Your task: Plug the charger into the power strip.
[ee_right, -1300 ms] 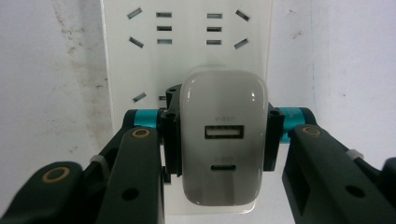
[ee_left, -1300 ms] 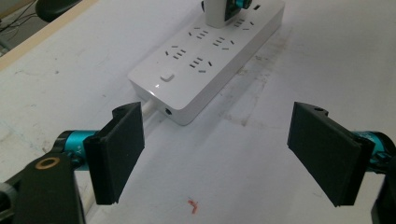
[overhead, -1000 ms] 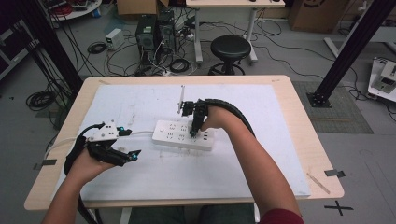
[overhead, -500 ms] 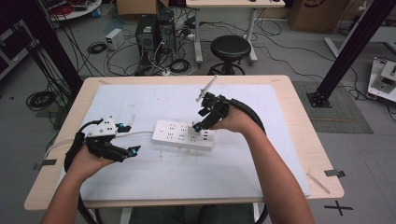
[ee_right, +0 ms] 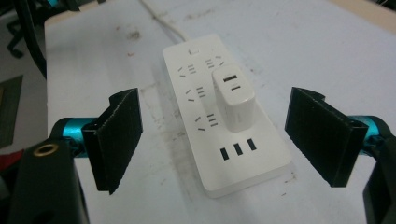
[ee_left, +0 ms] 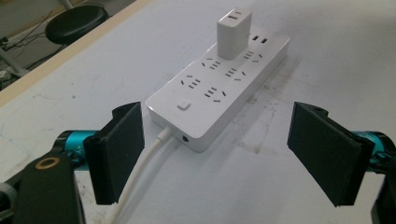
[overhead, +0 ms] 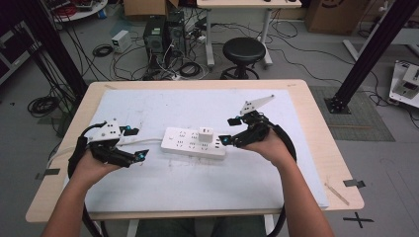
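Note:
A white power strip (overhead: 195,141) lies mid-table on the white mat, with a white charger (overhead: 205,133) plugged in upright near its right end. My right gripper (overhead: 227,130) hovers just right of the strip and points at it. Its jaws have just been opening and stand wide, with nothing pressed between them. The right gripper view looks past the open right gripper (ee_right: 215,135) at the charger (ee_right: 233,98) on the strip (ee_right: 187,88). My left gripper (overhead: 138,143) is open at the strip's left end, beside its white cable (ee_left: 140,177); the strip (ee_left: 219,88) lies ahead.
A white mat (overhead: 207,182) covers most of the wooden table (overhead: 321,143). Beyond the far edge are a black stool (overhead: 243,51), computer towers (overhead: 163,32) and floor cables. A black frame post (overhead: 375,47) rises at the right.
My right gripper has drawn back to the right from above the charger, and its jaws have opened. The charger stays in the strip. The left hand has kept still.

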Action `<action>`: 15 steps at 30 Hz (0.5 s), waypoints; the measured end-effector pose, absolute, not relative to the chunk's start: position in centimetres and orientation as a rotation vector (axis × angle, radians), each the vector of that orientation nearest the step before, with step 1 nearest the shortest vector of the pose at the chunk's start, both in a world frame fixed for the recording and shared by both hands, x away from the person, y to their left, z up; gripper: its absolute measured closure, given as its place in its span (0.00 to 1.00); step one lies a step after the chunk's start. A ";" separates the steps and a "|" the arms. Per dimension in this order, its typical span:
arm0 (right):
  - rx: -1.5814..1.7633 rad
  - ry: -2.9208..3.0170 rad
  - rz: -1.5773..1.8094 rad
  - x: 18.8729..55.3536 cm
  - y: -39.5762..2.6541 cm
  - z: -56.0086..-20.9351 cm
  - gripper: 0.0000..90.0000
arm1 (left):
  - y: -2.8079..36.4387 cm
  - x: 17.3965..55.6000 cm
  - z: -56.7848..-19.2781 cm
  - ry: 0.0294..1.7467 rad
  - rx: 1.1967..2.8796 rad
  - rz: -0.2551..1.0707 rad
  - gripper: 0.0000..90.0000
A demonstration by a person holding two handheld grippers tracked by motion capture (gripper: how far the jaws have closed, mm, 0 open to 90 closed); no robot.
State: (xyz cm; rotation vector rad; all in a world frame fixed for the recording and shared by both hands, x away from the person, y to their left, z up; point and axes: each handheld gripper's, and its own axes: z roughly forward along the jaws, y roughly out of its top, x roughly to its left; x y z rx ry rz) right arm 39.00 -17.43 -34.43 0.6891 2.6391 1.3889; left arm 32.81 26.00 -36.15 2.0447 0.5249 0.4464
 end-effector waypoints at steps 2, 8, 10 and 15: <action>0.690 2.601 1.436 38.3 -18.1 -34.6 0.22 | 26.1 32.9 -36.3 0.526 2.029 0.442 0.21; 0.732 2.525 1.532 36.6 -20.3 -36.0 0.22 | 26.7 33.1 -36.9 0.545 2.015 0.442 0.21; 0.744 2.515 1.546 36.4 -20.9 -36.5 0.22 | 26.8 33.2 -36.9 0.549 2.019 0.441 0.21; 0.787 2.500 1.539 36.2 -21.7 -37.1 0.22 | 26.9 33.2 -37.0 0.561 2.019 0.443 0.21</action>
